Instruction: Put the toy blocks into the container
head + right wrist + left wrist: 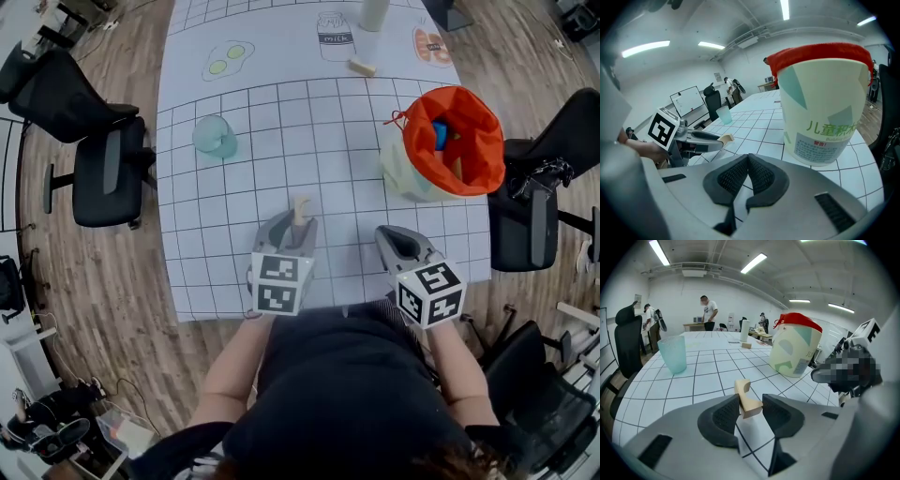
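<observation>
The left gripper point(751, 403) is partly closed around a small wooden block point(747, 397). Its left pad lies flat against the block and its right pad meets the block's lower corner, so the block sits tilted between the two. In the head view this block is at the near middle of the table point(281, 103), on the gridded white mat, well to the left of the container. The right gripper point(748, 161) has its jaws pressed together with nothing between them. It hovers over the near edge of the mat, just in front of the container point(820, 108). The container is a pale round tub with a red-orange liner folded over its rim. It stands upright on the right side of the mat, and a blue block point(439, 134) shows inside it. A pale green cup point(215, 136) stands upright on the left part of the mat, well apart from both grippers. Another wooden block point(362, 67) lies at the far side of the table, beside a drawing of a milk carton.
</observation>
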Demonstrator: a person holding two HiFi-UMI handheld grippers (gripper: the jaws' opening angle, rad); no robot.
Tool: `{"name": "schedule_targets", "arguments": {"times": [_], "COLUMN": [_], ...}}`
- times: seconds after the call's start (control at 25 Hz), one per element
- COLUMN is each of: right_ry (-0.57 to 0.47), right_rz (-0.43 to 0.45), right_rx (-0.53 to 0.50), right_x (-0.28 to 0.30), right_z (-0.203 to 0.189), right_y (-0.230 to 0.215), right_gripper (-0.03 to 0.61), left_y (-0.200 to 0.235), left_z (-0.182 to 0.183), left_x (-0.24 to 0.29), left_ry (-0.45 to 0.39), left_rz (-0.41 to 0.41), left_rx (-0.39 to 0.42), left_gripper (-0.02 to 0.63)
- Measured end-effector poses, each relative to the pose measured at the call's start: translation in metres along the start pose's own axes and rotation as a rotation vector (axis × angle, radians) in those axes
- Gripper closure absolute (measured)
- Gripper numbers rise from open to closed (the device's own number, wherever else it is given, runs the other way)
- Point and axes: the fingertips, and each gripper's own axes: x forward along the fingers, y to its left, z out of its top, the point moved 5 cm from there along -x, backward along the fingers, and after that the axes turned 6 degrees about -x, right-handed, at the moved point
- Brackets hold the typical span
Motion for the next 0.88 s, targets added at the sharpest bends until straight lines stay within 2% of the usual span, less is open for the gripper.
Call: {"name": "schedule_targets", "arguments": {"times": [0.32,0.52,0.88], "right_ry": [-0.014,-0.037,-0.060], "right_rz": [0.080,0.075,0.021], "right_rx": [-0.053,-0.075,-0.018], "right_x": [-0.020,-0.043,-0.078], "right_z": [0.008,0.008,-0.012], "right_y": [-0.011,-0.033,-0.075], "right_gripper": [0.565,0.565,0.565], "left_y": [-0.028,-0.061,-0.146], "left_z": [0.047,0.094,0.175], "left_x": [-0.023,-0.037,-0.038], "left_ry": [-0.098,-0.217,-0.327], "left_rz": [-0.023,-0.082,-0.243], "left_rx": [0.018,-0.021,0.144], "left_gripper": [0.446,0.445,0.445]}}
